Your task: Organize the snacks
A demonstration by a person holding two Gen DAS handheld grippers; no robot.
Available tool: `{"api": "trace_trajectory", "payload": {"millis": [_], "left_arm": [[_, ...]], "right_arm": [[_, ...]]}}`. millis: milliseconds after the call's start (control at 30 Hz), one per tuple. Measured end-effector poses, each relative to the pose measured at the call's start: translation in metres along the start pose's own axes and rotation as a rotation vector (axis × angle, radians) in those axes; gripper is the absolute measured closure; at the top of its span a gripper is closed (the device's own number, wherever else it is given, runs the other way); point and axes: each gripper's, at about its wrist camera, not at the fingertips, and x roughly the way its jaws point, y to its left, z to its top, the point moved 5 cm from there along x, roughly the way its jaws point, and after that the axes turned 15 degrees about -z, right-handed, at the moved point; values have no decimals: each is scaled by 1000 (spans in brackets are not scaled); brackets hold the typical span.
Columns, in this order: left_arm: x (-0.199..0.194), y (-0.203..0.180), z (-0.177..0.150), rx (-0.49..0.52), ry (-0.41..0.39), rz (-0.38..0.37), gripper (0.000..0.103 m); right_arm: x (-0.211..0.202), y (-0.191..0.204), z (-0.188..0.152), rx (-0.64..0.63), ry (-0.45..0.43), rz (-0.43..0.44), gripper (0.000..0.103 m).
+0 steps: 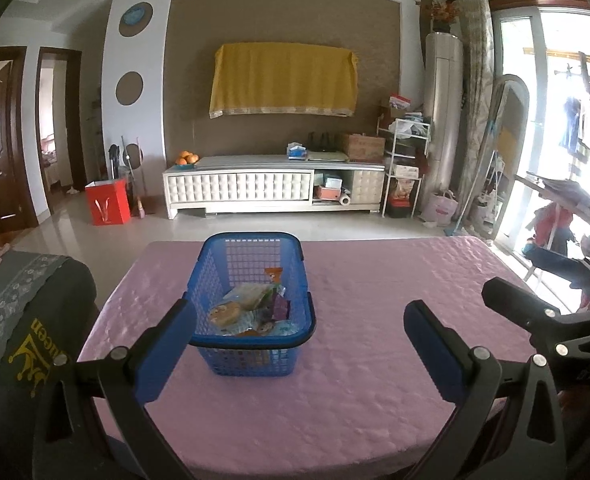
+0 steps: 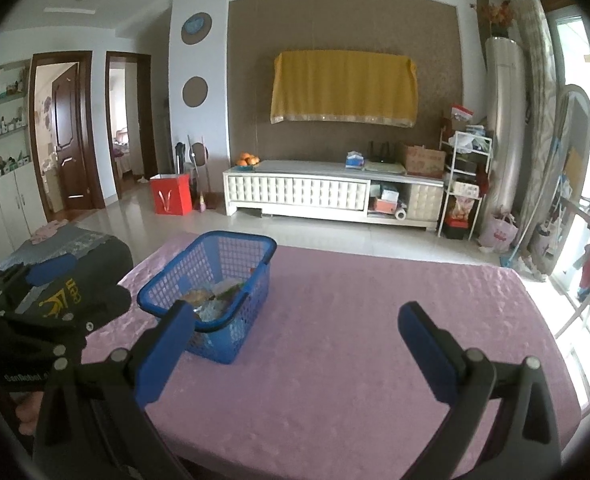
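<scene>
Snacks [image 1: 251, 310], a loose heap of wrapped packets and a round golden pastry, lie inside one blue plastic lattice basket [image 1: 231, 356] with a dark blue rim; the basket stands on the table [image 1: 375, 280], which is covered in a pink quilted cloth. Seen from the left claw [image 1: 299, 332], the basket sits just ahead, its near rim between the two blue-padded fingers and closer to the left one. Seen from the right claw [image 2: 295, 332], the same basket [image 2: 251, 280] lies ahead and off to the left, partly behind that claw's left finger. Both claws: fingers spread wide apart, nothing between them, held above the cloth. Count: one basket, two claws, one table. Snack count uncertain; at least five or six wrappers show in the left wrist view (a pale packet, a purple one, an orange-topped one, a light blue one, the round pastry), but they overlap and the lattice hides some. No packet is visible on the bare cloth in either view. Judgement on progress: collecting looks done or nearly done, since everything visible is in the basket and both claws are empty. What might remain is tidying the heap or moving the basket; the pictures do not settle which. Parts of the table near its front edge lie behind the claws, so a stray packet there cannot be ruled out.
</scene>
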Motion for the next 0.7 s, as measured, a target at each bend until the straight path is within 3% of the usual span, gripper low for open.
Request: {"api": "trace_trajectory", "payload": {"millis": [700], "left_arm": [[-5,-6,-4,-1,10,-37,0]], "right_arm": [[-12,6,-4,5,-9,-6,0]]}}
